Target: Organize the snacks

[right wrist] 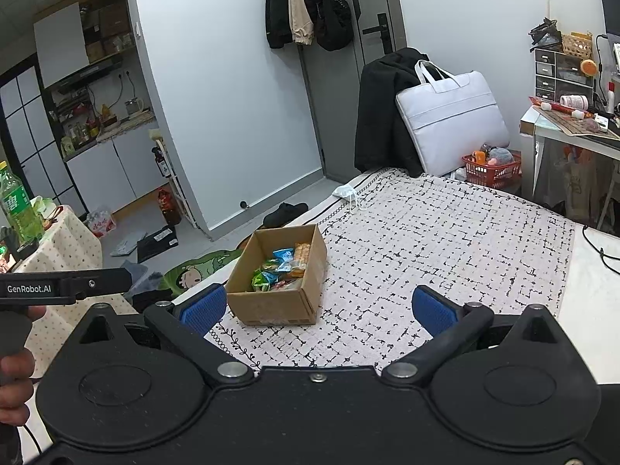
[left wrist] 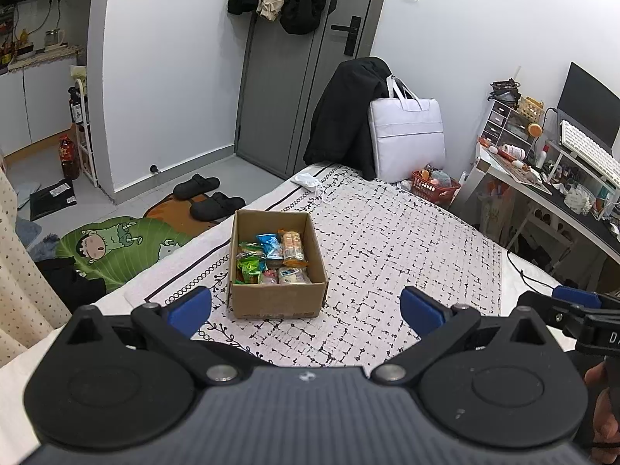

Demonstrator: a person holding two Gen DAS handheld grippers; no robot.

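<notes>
Snacks (left wrist: 271, 259), assorted, in a cardboard box (left wrist: 277, 302) on the bed (left wrist: 387, 255). Left wrist view: we count a blue packet, green packets, an orange-and-clear sleeve of biscuits and a pale wrapper, all loosely heaped inside the open box. We judge them light, crinkly and slippery in film wrap, the biscuits likely brittle (so a gentle pinch at a sealed end or across the flat middle suits best). The box looks stiff enough to take by one wall. Our left gripper (left wrist: 306, 306) hangs short of the box with its jaws wide apart and nothing between them. The bed cover is a soft black-and-white patterned cloth, so things may sink or tip slightly. Slippers (left wrist: 207, 195) and a cartoon mat (left wrist: 116, 248) lie on the floor beyond the bed's edge.

Right wrist view: the same box (right wrist: 279, 290) sits near the bed's left edge. Our right gripper (right wrist: 317, 308) is likewise empty, jaws spread. A white bag (right wrist: 451, 116) leans at the bed's far end, a red basket (right wrist: 492, 170) just beside it, and a cluttered worktop (right wrist: 562, 131) stands to the right.
</notes>
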